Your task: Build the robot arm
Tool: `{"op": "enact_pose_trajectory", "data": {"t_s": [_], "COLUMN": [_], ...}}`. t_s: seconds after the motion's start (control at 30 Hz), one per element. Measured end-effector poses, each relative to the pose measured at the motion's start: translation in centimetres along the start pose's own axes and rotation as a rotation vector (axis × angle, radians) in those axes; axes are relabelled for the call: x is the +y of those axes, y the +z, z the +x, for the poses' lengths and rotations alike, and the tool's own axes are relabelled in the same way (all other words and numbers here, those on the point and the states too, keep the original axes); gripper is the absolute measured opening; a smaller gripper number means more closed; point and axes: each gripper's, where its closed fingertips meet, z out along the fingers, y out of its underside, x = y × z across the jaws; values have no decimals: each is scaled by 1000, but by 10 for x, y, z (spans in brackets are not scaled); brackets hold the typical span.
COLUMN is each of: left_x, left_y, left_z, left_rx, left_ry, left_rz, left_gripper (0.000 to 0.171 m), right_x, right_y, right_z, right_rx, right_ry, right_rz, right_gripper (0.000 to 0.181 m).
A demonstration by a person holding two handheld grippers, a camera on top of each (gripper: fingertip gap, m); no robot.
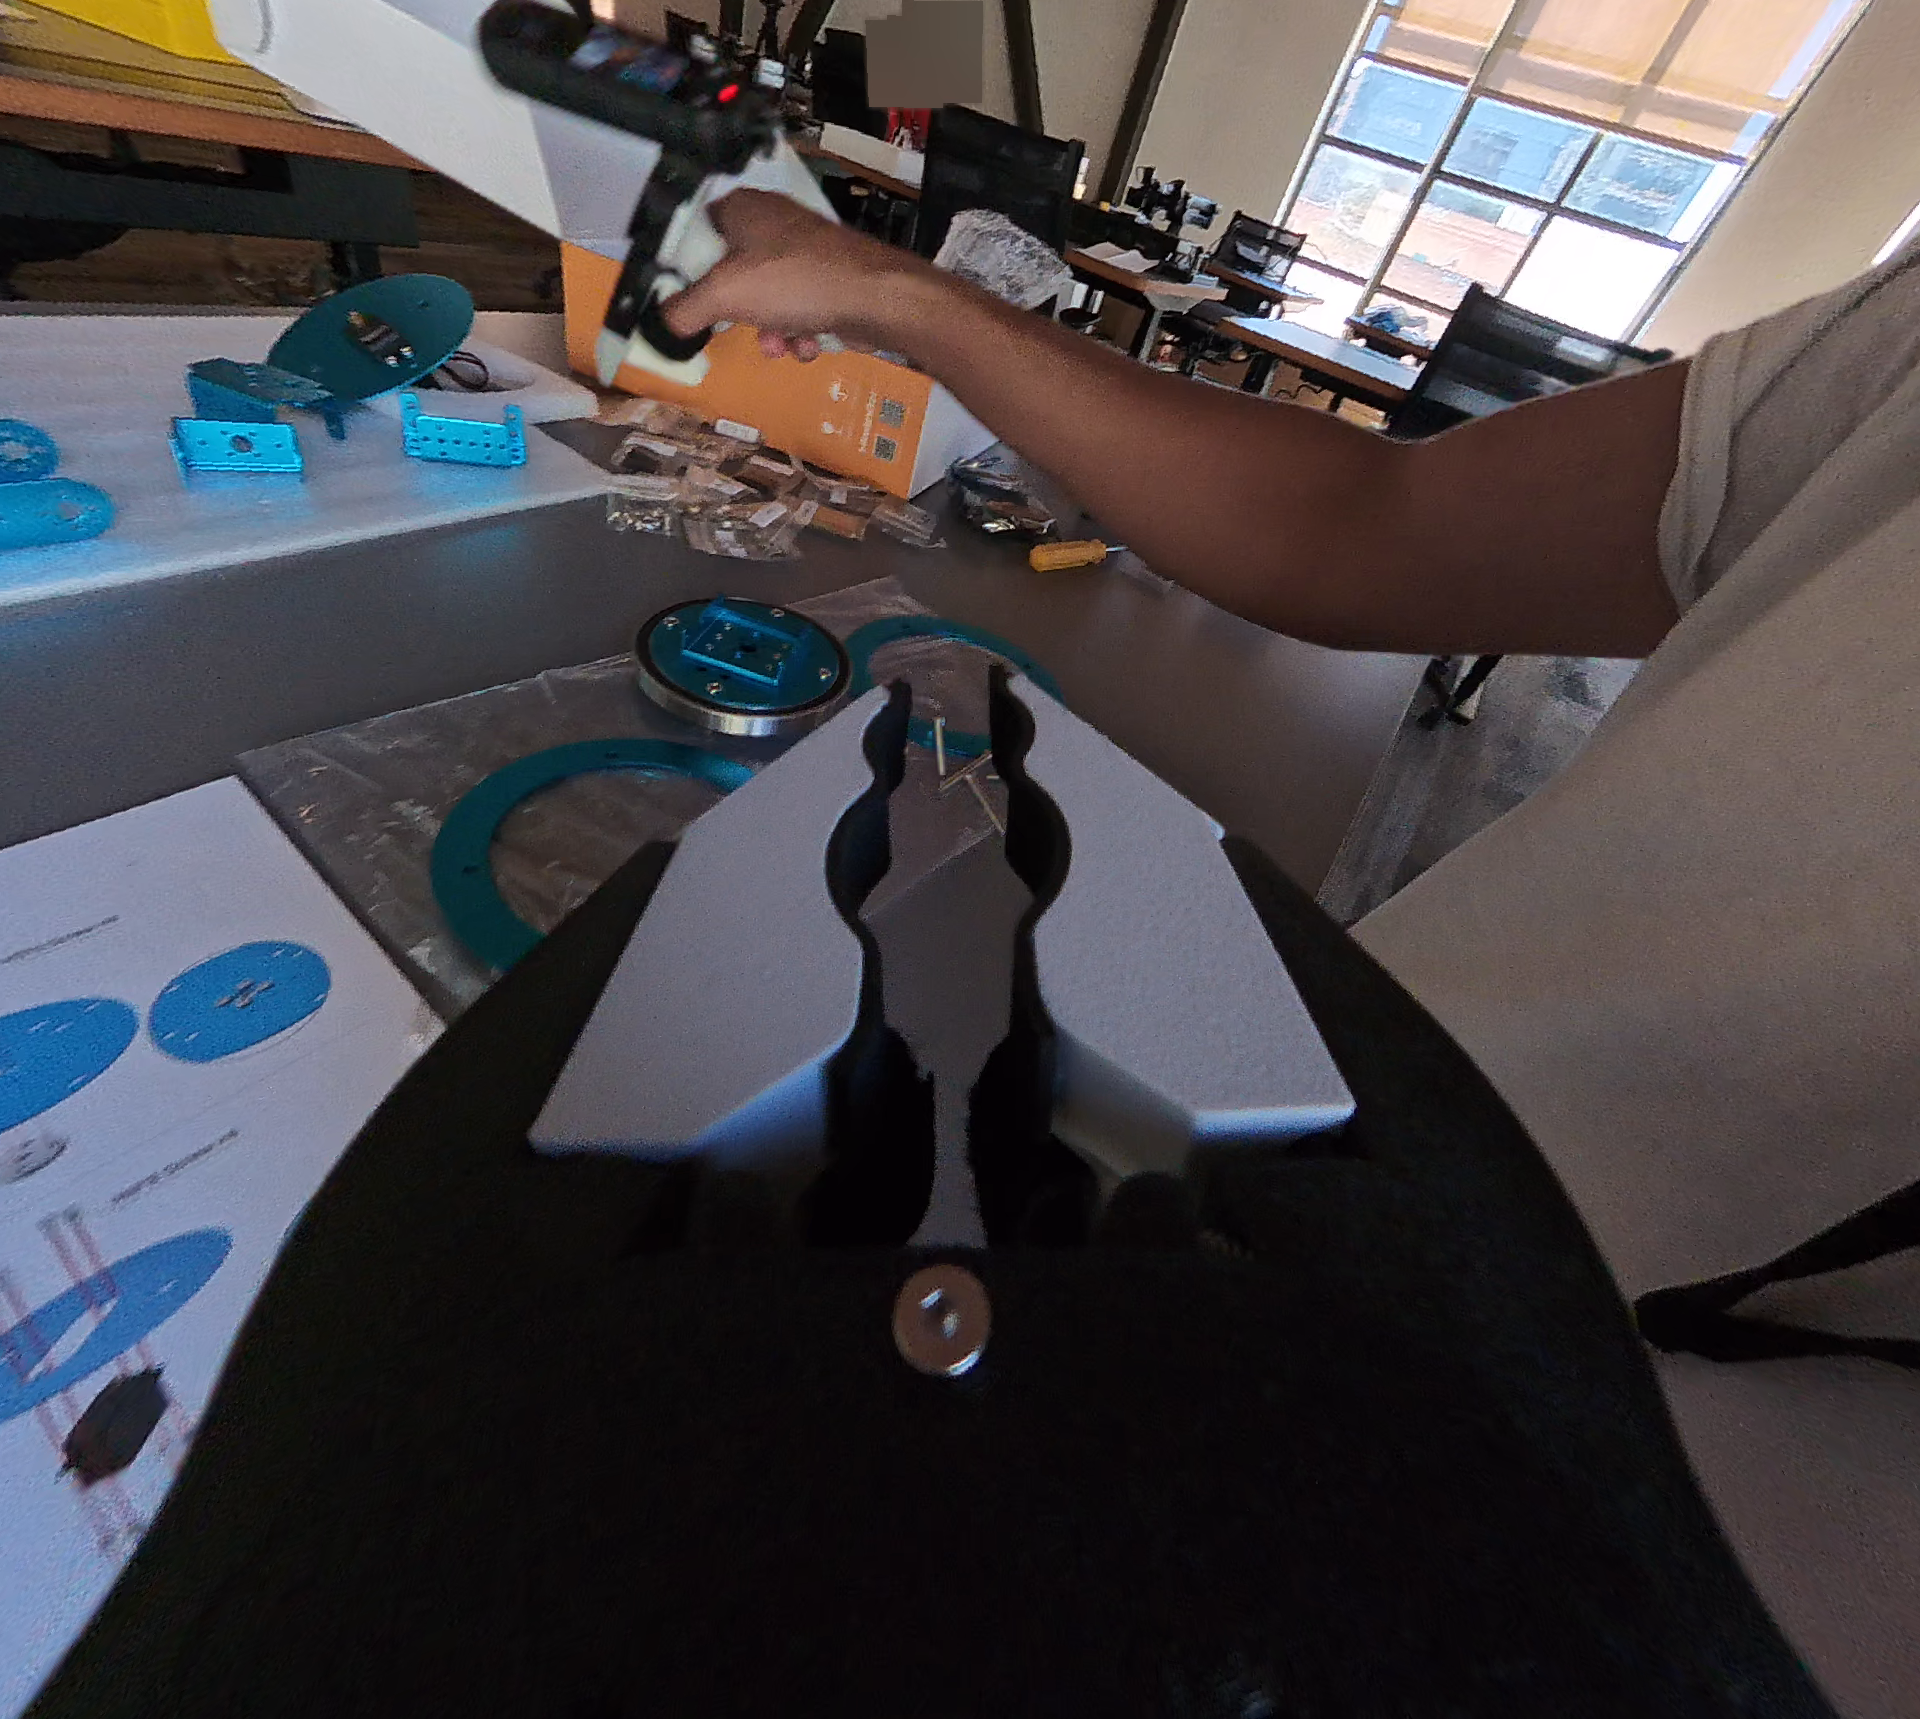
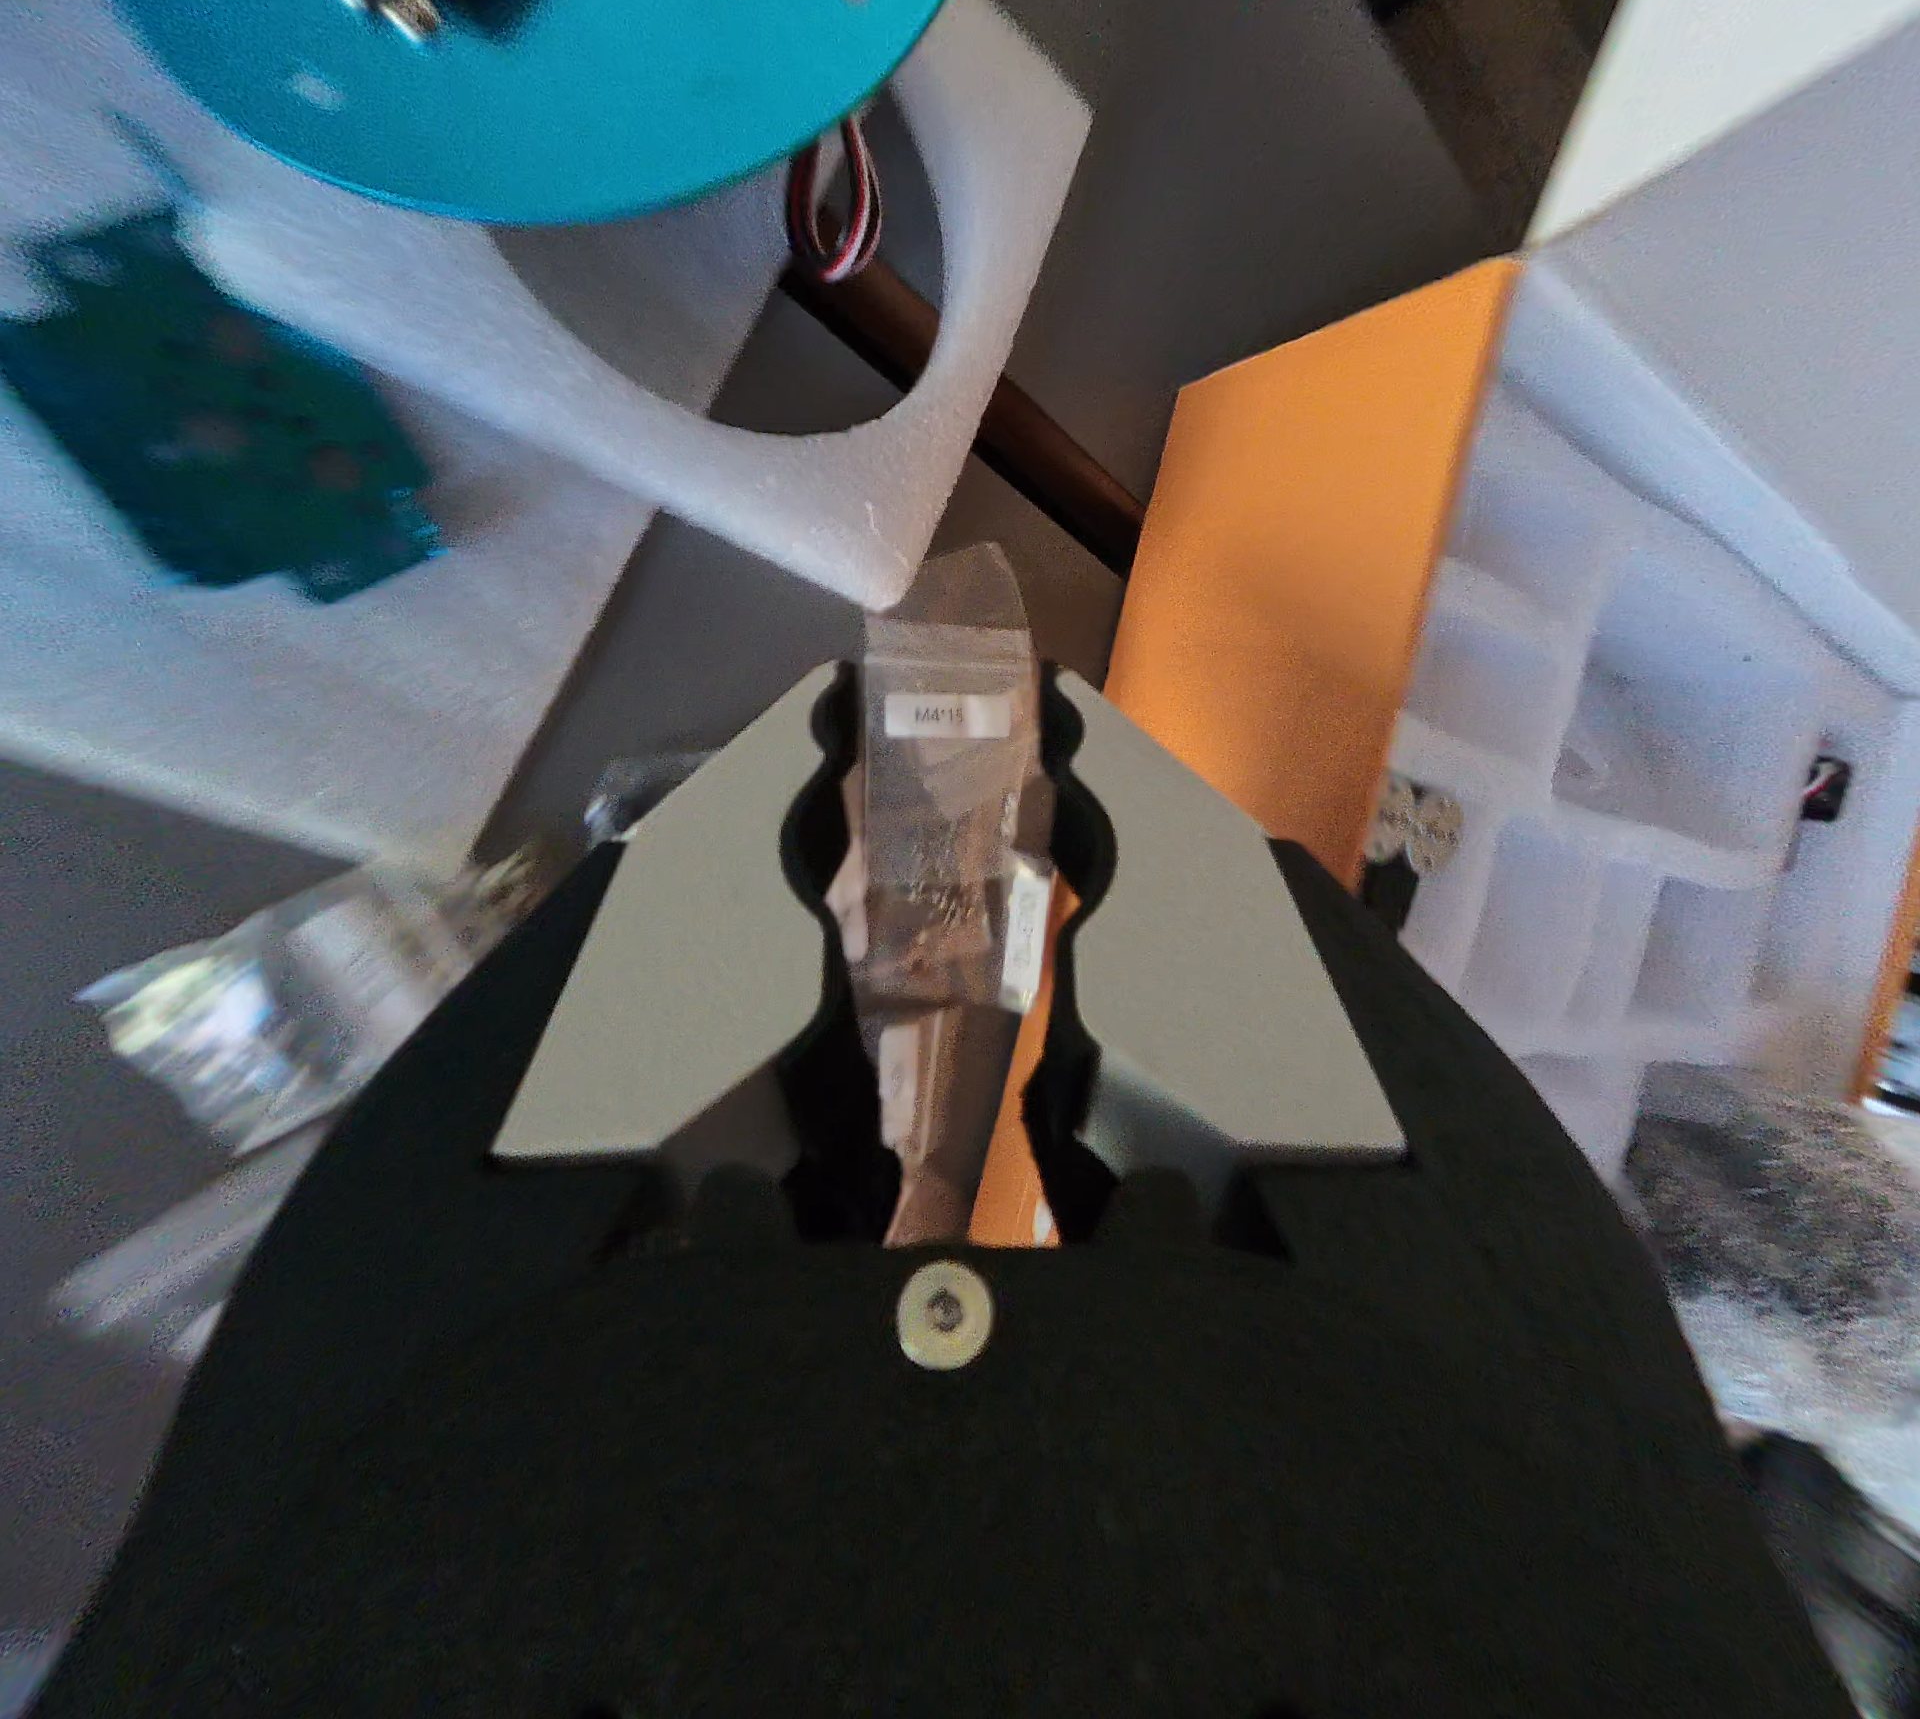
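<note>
The left gripper [image 1: 940, 734] is hovering with its fingers slightly parted and nothing between them, above a few loose silver screws [image 1: 971, 776] lying on clear plastic sheeting [image 1: 343, 796], just beside a round silver bearing with a blue bracket on top [image 1: 743, 667] and a flat teal metal ring [image 1: 582, 838]. The right gripper [image 2: 945, 703] is reaching over small clear zip bags of hardware [image 2: 945, 796] beside an orange cardboard box [image 2: 1288, 568]; whether it is pinching one, I cannot tell. The parts are lying separate, unjoined.

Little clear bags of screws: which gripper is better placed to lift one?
Right. The right gripper has a small clear plastic bag with a white label between its fingers, seemingly pinched. The left gripper hangs open over loose silver pins, away from the bags.
</note>
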Motion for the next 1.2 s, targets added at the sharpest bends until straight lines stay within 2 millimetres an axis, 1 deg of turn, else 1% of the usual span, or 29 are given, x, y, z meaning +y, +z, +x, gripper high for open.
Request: {"op": "enact_pose_trajectory", "data": {"t_s": [0.03, 0.1, 0.13, 0.17, 0.2, 0.23, 0.27, 0.33, 0.37, 0.43, 0.5, 0.53, 0.6, 0.67, 0.7, 0.73, 0.83, 0.9, 0.97, 1.03, 1.13, 1.2], "left_x": [0, 1, 3, 6, 10, 14, 18, 26, 29, 37, 43, 46, 52, 59, 63, 66, 71, 71, 69, 67, 64, 63], "left_y": [-7, -25, -34, -44, -52, -60, -67, -77, -81, -88, -91, -90, -86, -81, -79, -77, -74, -75, -74, -74, -72, -72], "left_z": [-1, -4, -7, -9, -12, -12, -12, -9, -8, -4, 0, 3, 8, 11, 12, 12, 8, 7, 8, 8, 5, 0], "left_rx": [-27, -89, -129, -171, -207, -231, -247, -280, -295, -331, -362, -366, -367, -377, -384, -397, -452, -474, -470, -459, -431, -416], "left_ry": [4, 20, 28, 31, 24, 8, -13, -49, -61, -84, -105, -114, -129, -130, -119, -103, -58, -56, -61, -70, -75, -60], "left_rz": [-1, 6, 10, 15, 20, 25, 33, 55, 64, 77, 100, 111, 112, 82, 60, 39, -1, -9, 3, 10, -4, -15], "left_gripper": [17, 21, 22, 22, 22, 22, 23, 22, 23, 23, 23, 23, 23, 23, 23, 23, 23, 23, 23, 23, 23, 24], "right_x": [-2, 0, 4, 13, 26, 45, 65, 106, 126, 161, 191, 201, 215, 224, 227, 228, 227, 229, 230, 229, 225, 222], "right_y": [-22, -81, -115, -147, -172, -190, -204, -227, -235, -240, -235, -231, -226, -220, -222, -229, -259, -267, -268, -263, -253, -246], "right_z": [2, 6, 4, -1, -7, -17, -35, -84, -106, -145, -175, -184, -191, -186, -182, -177, -155, -142, -133, -128, -132, -133], "right_rx": [-46, -128, -177, -226, -262, -302, -372, -588, -682, -806, -861, -861, -837, -804, -817, -848, -932, -920, -888, -860, -855, -799], "right_ry": [48, 133, 168, 194, 209, 212, 217, 240, 279, 352, 388, 395, 411, 416, 423, 430, 522, 551, 569, 579, 577, 562], "right_rz": [68, 247, 362, 475, 555, 592, 619, 675, 703, 744, 717, 711, 727, 743, 757, 799, 1005, 1081, 1115, 1107, 1057, 1032], "right_gripper": [42, 46, 43, 35, 31, 33, 36, 40, 39, 38, 39, 40, 39, 38, 38, 37, 37, 37, 34, 31, 33, 33]}}
